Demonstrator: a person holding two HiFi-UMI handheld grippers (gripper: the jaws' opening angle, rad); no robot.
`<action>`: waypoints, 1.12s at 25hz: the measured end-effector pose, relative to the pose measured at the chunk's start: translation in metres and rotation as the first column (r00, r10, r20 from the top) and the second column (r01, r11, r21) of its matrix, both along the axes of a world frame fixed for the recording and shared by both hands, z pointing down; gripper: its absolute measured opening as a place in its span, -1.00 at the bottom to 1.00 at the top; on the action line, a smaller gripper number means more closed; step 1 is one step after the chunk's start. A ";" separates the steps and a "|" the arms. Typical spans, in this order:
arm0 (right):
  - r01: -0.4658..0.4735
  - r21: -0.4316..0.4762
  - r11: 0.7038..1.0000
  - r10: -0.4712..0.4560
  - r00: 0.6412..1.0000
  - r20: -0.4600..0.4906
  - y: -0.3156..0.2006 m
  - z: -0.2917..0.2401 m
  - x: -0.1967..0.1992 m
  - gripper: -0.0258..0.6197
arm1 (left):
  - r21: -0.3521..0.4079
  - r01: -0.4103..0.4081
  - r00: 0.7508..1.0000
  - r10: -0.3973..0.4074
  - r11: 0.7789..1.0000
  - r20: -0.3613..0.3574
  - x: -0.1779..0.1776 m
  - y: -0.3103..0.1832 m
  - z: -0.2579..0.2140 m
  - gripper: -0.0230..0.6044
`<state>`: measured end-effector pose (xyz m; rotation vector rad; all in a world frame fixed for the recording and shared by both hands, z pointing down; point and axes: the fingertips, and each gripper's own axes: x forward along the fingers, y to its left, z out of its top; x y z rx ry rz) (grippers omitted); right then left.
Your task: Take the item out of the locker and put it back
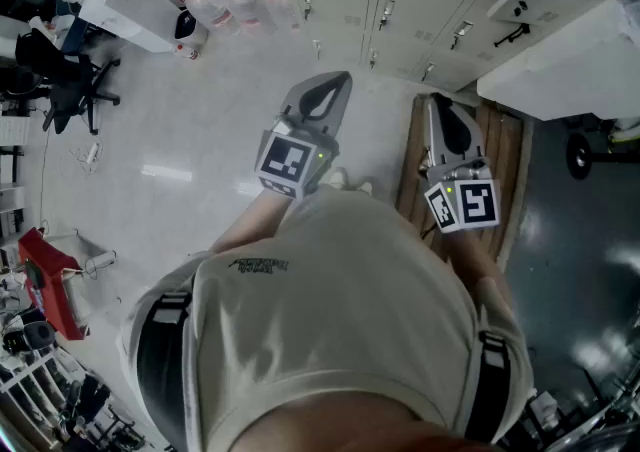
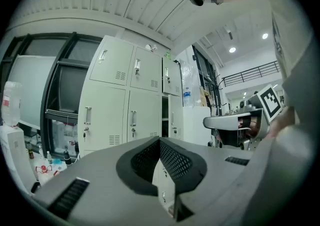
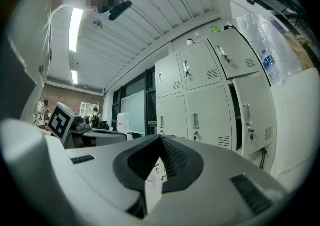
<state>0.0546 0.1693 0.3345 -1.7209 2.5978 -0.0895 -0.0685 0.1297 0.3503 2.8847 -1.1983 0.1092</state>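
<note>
- The head view alone shows both tools side by side, left gripper (image 1: 337, 82) and right gripper (image 1: 436, 102), pointing towards the lockers (image 1: 420, 0).
- Each gripper view shows its jaws pressed together, nothing between.
- The item is hidden in every view.

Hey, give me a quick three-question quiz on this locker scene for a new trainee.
1. True or false: the left gripper and right gripper both have jaws together, with nothing between them.
2. What stands ahead of the grippers? A) metal lockers B) a fridge C) bookshelves
3. Fill in: in the head view, the clear bottles stand on the ___.
Key: 1 true; 2 A; 3 floor.
</note>
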 end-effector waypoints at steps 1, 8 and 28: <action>0.000 -0.001 1.000 0.000 1.000 0.002 0.000 0.000 0.001 -0.92 | -0.002 -0.001 1.000 0.001 1.000 0.000 0.001 -0.001 0.000 -0.89; 0.002 -0.002 1.000 -0.002 1.000 0.004 0.000 0.003 0.006 -0.92 | -0.004 -0.008 1.000 0.008 1.000 0.003 0.009 0.000 0.002 -0.89; 0.019 -0.005 1.000 -0.019 0.998 0.053 0.002 0.010 0.027 -0.92 | -0.016 0.032 0.999 -0.032 0.999 0.017 0.022 0.005 0.011 -0.89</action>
